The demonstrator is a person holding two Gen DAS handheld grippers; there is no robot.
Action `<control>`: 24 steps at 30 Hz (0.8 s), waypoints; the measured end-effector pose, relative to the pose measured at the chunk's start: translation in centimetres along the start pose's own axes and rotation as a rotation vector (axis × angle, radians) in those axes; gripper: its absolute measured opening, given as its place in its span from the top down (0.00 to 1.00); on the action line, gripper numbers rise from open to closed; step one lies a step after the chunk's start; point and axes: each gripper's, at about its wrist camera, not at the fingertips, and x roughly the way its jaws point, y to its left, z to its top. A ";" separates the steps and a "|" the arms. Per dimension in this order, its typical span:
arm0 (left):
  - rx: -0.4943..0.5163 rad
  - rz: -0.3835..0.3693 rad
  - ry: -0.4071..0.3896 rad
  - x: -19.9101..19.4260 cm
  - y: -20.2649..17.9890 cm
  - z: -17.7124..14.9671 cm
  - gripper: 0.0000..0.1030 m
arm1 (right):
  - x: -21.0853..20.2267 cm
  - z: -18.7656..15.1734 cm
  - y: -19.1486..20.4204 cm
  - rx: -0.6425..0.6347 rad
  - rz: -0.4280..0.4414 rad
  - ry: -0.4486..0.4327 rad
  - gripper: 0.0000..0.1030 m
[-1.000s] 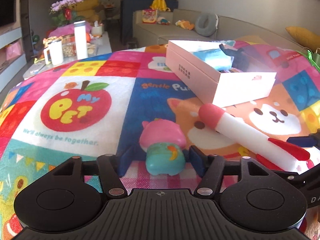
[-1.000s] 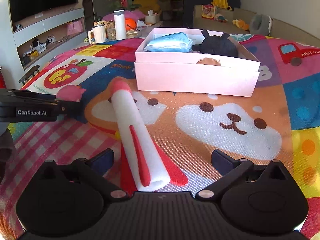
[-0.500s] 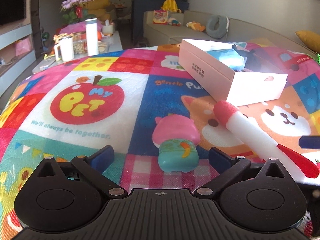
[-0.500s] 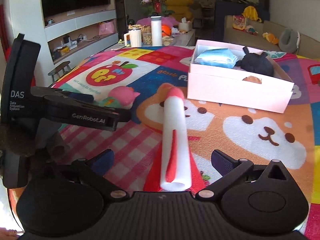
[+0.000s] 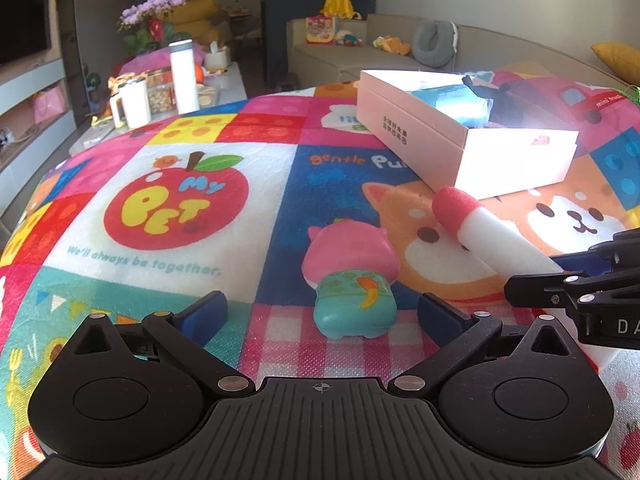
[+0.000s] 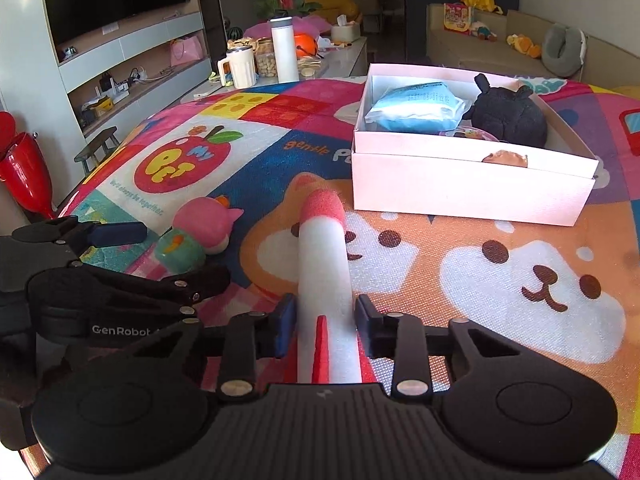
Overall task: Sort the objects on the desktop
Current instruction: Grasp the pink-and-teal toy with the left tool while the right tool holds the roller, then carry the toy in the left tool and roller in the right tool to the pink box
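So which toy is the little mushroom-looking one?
Find the pink box on the colourful mat. In front of it lies a long white foam rocket. The small toy beside it is squat, pink on top and teal below.

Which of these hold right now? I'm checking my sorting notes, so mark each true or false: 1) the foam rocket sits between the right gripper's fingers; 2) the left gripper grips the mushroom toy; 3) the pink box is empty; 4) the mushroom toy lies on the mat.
1) True: the foam rocket is between the closing fingers of the right gripper.
2) False: the left gripper stands wide open around the mushroom toy, not touching it.
3) False: the pink box holds a blue packet and a black plush.
4) True: it lies on the mat.
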 end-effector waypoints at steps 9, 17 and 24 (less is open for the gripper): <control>-0.056 -0.035 -0.039 -0.9 0.2 0.6 0.02 | -3.0 -0.6 -2.1 0.001 -0.070 -0.036 0.73; -0.026 -0.045 -0.022 -0.2 -1.2 1.4 0.32 | -3.9 -1.9 -3.2 -0.004 -0.087 -0.009 0.73; -0.018 -0.024 -0.002 0.2 -1.3 1.8 0.46 | -4.1 -2.5 -3.1 -0.005 -0.069 0.002 0.73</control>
